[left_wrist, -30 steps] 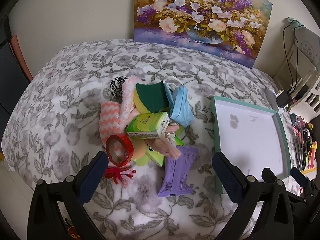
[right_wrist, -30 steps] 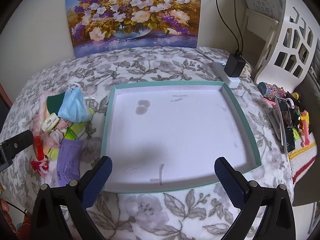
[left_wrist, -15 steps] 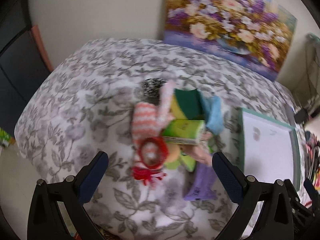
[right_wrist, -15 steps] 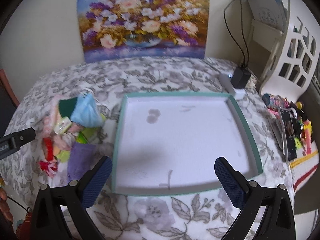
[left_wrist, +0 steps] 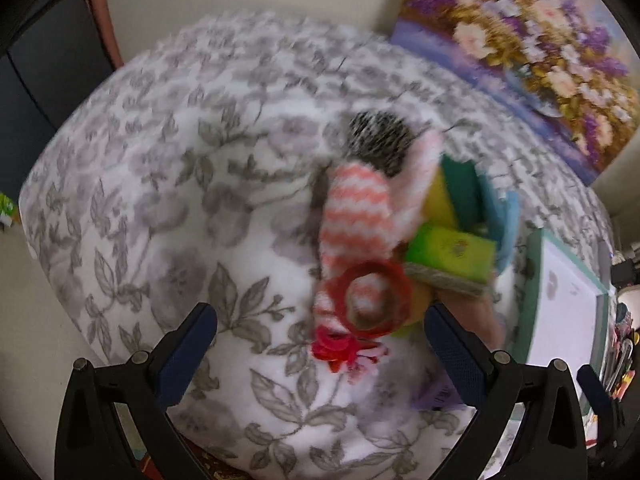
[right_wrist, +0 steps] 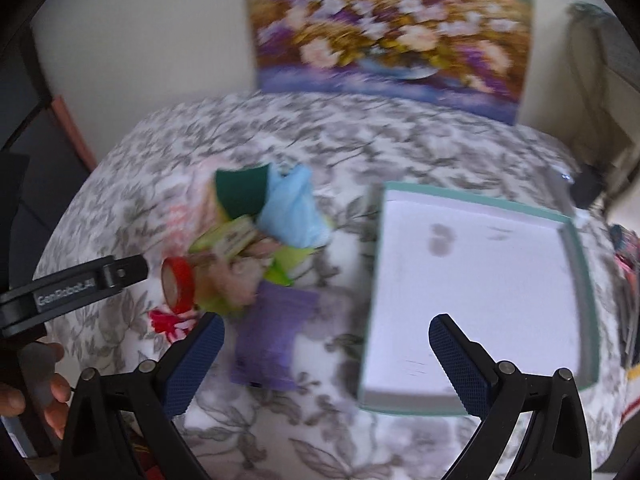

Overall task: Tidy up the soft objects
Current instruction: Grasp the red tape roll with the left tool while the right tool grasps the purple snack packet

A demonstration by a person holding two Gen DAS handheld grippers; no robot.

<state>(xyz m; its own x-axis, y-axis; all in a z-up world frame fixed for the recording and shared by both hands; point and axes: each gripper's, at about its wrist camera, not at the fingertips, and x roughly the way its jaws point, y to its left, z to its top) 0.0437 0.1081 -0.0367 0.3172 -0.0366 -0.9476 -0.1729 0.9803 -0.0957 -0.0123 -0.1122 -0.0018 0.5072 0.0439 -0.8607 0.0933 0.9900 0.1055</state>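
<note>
- Left gripper (left_wrist: 320, 344): jaws gaping wide, holding nothing, hovering nr striped sock (left_wrist: 354, 216).
- Right gripper (right_wrist: 324, 344): also wide open, empty.
- Sock's looking light & floppy; prob best pinching mid-fold.

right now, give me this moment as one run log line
left tool: open, empty, facing pile | right tool: open, empty | tray: nothing in it | stage: no pick yet
</note>
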